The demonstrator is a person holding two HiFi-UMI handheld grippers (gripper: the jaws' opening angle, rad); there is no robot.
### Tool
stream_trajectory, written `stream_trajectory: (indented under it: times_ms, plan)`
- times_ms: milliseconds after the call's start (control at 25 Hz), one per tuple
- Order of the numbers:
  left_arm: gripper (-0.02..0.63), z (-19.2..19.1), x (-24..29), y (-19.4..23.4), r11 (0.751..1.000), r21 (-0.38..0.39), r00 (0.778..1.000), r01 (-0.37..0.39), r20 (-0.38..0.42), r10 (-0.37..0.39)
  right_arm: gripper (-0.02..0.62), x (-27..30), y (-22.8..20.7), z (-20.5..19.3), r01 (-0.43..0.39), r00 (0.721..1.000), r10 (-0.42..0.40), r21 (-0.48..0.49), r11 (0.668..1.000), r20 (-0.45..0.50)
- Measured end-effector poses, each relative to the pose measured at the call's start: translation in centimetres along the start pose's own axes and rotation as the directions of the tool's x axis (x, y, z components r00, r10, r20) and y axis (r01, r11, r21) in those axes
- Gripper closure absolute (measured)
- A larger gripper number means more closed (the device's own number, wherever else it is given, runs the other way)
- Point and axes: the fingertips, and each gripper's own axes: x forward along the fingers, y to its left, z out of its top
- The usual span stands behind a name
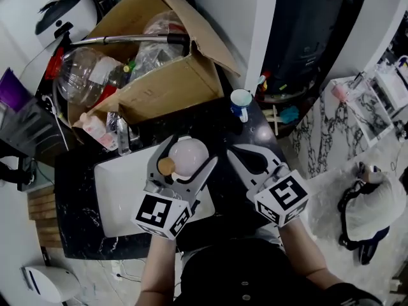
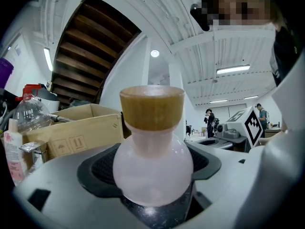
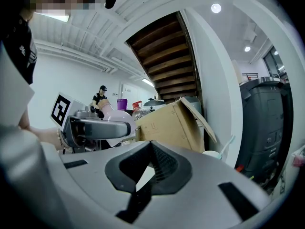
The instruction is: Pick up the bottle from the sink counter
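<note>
A: Checking progress on the pickup: where is the bottle (image 1: 190, 156) now?

B: Between the jaws of the left gripper (image 1: 189, 153), near the middle of the head view, a touch toward 9 o'clock. The jaws are closed around its round, pale pink body. In the left gripper view the belly sits in the dark pads (image 2: 102, 168), and the tan cap (image 2: 151, 106) stands clear above them.

A: So the grasp is made. Is it off the counter (image 1: 76, 228)?

B: That I can't tell for sure. From above, the bottle sits over the line where the white basin (image 1: 121, 196) meets the black counter. The left gripper view shows speckled black surface directly beneath it, with no gap I can make out. I'd judge the grip finished and the lift either barely begun or not yet done.

A: And the right gripper (image 3: 150, 149)?

B: Its jaws are pressed together with nothing between them. It is at 3 o'clock of the bottle, apart from it, and takes no part in the hold.

A: Anything crowding the way up?

B: A cardboard box (image 1: 166, 85) lies toward 11 o'clock of the bottle and a cup (image 1: 241, 101) toward 1 o'clock, both well apart from it. Straight up looks free.

A: What's left, then?

B: By my reading, raising it clear of the counter with the squeeze kept firm. The body looks round and smooth, so it could slip or swing if the grip slackens.
</note>
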Motion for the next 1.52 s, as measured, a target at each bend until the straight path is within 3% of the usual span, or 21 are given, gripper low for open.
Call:
stream_trajectory:
  times_ms: [440,1520]
  plan:
    - [0.212,-2.1,-2.1,-0.2,0.998,-0.046,0.999,-0.048,-0.015,0.047,0.589,0.6,1.7,-1.4,-0.052,0.998,0.052,0.016,0.999,-0.020]
    - [0.212,-8.0,-3.1,-2.1,0.996,-0.091,0.995,-0.022,-0.104,0.012,0.589,0.1,3.1,-5.4,-0.085,0.989,0.091,0.053,0.995,-0.119]
